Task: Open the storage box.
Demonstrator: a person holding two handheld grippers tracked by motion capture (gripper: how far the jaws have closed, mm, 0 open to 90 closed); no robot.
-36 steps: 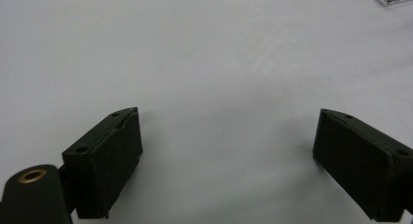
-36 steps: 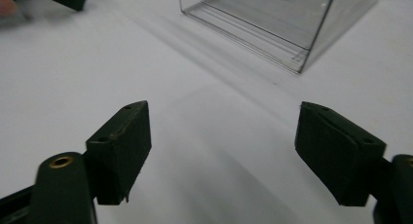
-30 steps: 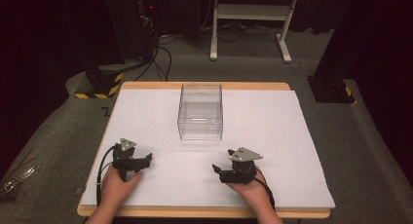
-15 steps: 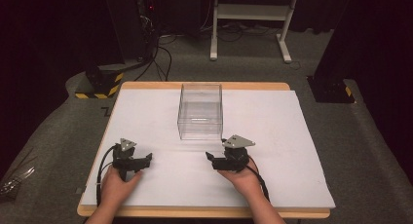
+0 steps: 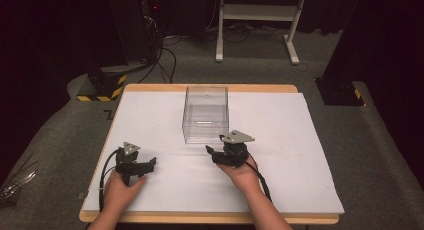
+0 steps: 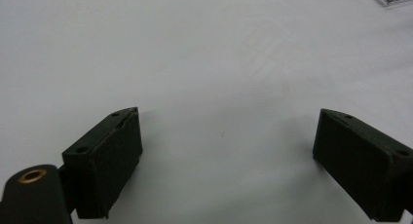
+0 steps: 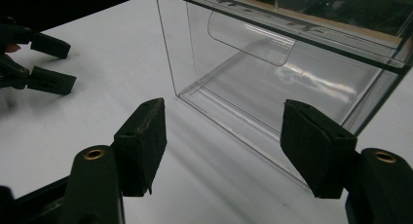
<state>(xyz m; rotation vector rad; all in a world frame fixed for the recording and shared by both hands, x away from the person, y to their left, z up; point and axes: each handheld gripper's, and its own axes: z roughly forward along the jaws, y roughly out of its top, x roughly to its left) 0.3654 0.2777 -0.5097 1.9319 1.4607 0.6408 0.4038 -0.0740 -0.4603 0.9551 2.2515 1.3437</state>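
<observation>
High view shows a clear plastic box standing in the upper middle of the frame, on a table covered in white. The box looks empty. It is a bit longer from front to back than it is wide.

The right gripper sits in the lower middle of the frame, just below the box's near wall and a little to the right. Its jaws are spread wide and hold nothing. In the right gripper view, the clear plastic box fills the upper right, and its near bottom edge runs slanted just past the jaw tips. So the box lies right ahead of these jaws, very near, but not between them yet.

The left gripper is in the lower left of the high view, well apart from the box. Its jaws are also spread wide, over bare white table.

I think the right hand is the nearer one, so it would reach the box first.
</observation>
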